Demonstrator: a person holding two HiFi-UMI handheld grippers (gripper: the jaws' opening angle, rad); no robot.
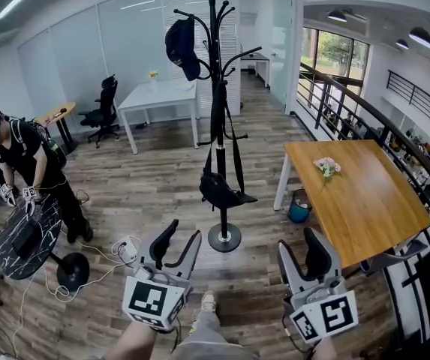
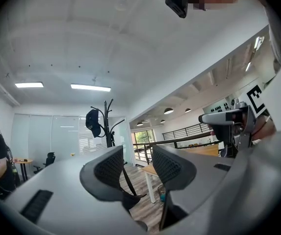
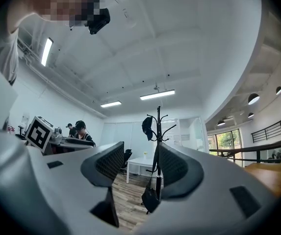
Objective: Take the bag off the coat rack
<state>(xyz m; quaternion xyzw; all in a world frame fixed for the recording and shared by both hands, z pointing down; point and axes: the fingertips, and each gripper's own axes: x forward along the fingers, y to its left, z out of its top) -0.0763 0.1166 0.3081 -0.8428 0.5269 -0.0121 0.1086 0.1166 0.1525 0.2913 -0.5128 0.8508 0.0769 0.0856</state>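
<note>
the black bag (image 1: 222, 190) is hanging low by its long strap from the coat rack (image 1: 213, 51), well ahead of the left gripper (image 1: 178, 240) and right gripper (image 1: 305, 253), both gaping wide and empty, seemingly readying to reach for it.

Grey left gripper (image 1: 183, 232), right gripper (image 1: 299, 244): black ribbed pads (image 1: 162, 242); white cubes (image 1: 153, 301), black square markers.

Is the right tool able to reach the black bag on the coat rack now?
Probably not yet: the right tool, open and empty, is well short of the bag. Only floor lies between, so stepping closer should do.
</note>
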